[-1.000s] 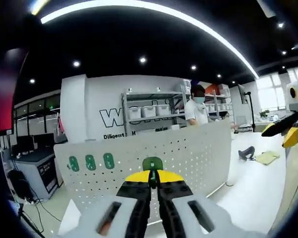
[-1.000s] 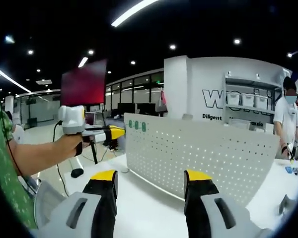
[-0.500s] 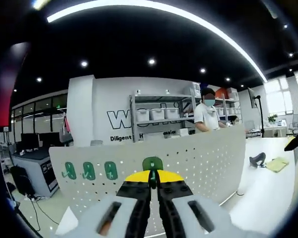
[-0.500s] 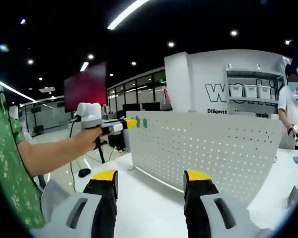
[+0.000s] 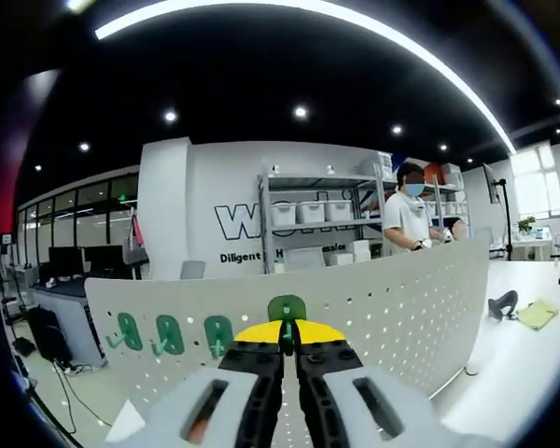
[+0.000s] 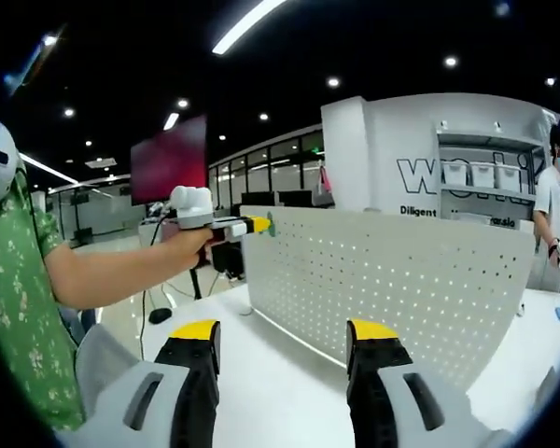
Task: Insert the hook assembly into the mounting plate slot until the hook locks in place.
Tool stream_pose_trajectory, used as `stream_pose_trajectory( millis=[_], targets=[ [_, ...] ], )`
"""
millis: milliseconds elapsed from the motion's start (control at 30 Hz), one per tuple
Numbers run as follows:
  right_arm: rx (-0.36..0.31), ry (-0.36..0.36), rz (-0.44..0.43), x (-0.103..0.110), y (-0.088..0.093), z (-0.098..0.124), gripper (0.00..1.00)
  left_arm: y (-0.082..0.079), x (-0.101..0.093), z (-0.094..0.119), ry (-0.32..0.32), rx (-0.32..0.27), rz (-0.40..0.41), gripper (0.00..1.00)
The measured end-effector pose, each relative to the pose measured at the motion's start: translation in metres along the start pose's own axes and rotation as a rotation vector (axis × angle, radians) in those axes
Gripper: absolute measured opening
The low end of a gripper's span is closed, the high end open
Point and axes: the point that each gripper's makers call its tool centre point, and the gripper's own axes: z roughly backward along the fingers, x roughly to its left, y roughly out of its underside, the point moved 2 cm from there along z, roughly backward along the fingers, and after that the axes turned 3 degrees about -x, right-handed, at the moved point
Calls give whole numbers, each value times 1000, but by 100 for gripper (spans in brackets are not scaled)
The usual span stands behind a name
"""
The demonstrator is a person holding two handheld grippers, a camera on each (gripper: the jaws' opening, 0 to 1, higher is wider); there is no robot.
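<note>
A pegboard panel (image 6: 392, 289) stands upright on the worktop (image 6: 280, 373) — three hooks (image 5: 169, 333) hang in a row on its face, shelving (image 5: 322, 219) behind it.

The left gripper view faces the white pegboard (image 5: 373, 299) head-on from close by, while the right gripper view (image 6: 401, 280) sees it obliquely from farther right.
</note>
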Motion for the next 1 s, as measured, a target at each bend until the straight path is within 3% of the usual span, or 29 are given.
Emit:
stream_pose_trajectory(
  millis=[500, 1000],
  targets=[
    [1, -12, -4, -18, 3, -16, 56, 15, 6, -24, -40, 21, -27, 4],
    [-8, 20, 12, -25, -3, -13, 59, 20, 6, -33, -45, 27, -28, 4]
  ],
)
